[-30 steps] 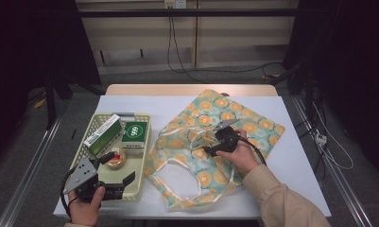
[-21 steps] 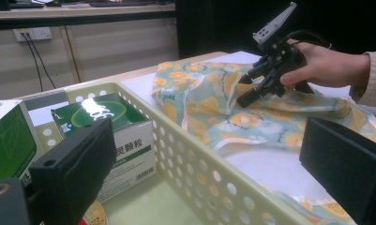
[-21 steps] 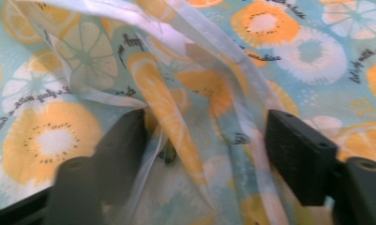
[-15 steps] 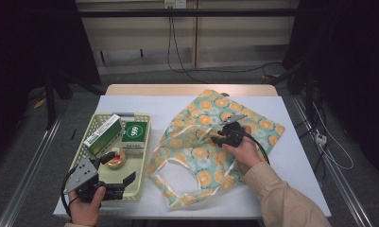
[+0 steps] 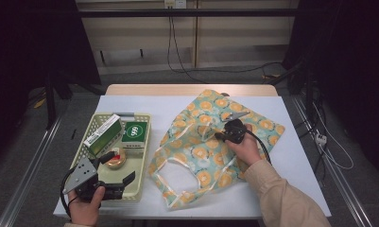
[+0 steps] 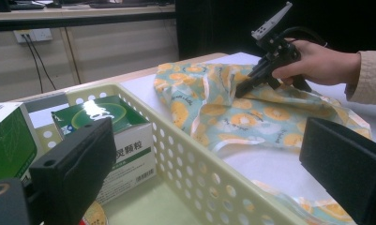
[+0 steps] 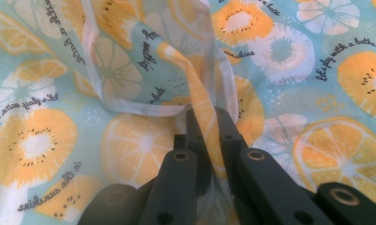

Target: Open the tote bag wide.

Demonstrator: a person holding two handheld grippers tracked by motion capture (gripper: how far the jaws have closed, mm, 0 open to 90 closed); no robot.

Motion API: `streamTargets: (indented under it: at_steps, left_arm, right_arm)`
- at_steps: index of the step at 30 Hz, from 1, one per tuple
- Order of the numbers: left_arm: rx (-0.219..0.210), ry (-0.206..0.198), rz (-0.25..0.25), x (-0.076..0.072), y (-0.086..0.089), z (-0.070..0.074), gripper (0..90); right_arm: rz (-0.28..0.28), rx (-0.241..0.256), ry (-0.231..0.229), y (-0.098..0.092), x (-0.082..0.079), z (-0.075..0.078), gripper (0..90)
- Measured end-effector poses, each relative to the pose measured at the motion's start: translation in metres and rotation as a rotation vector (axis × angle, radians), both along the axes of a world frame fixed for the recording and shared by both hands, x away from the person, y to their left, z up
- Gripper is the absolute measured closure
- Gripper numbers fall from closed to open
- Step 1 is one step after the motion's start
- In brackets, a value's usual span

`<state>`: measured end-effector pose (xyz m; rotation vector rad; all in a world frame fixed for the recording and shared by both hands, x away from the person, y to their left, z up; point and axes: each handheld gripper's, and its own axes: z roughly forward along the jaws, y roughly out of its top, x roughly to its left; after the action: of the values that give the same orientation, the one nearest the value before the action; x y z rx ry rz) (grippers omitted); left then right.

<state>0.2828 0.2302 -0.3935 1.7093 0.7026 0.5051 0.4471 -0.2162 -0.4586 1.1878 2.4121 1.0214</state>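
Right hand-held gripper (image 7: pixel 206 140) pinches a fold of the bag (image 5: pixel 211 142) spread on the counter (image 5: pixel 296 156), likely to lift its mouth open for loading. Left hand-held gripper (image 5: pixel 114 182) waits, jaws apart, over the basket (image 5: pixel 144 156) holding two boxes (image 5: pixel 133 132) and a small tin (image 5: pixel 115 160).

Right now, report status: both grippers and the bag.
Right gripper shut on the bag, pinching a fabric fold. Left gripper open, holding nothing, at the basket near end. Nothing blocking the bag.
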Motion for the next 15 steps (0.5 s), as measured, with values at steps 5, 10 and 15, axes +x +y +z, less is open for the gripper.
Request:
streamTargets:
  at_steps: [5,10,15]
  left_arm:
    - [-0.002,0.0,0.002,0.0,0.0,0.001,3.9]
    - [-0.006,0.004,0.007,0.0,0.001,0.0,3.9]
    - [-0.002,0.002,-0.002,0.0,-0.001,0.002,3.9]
  right_arm:
    - [-0.012,0.011,0.033,0.0,0.002,0.003,89.2]
    - [-0.005,0.05,0.032,-0.005,0.003,0.021,89.2]
    - [-0.008,0.079,0.028,-0.012,0.004,0.039,89.1]
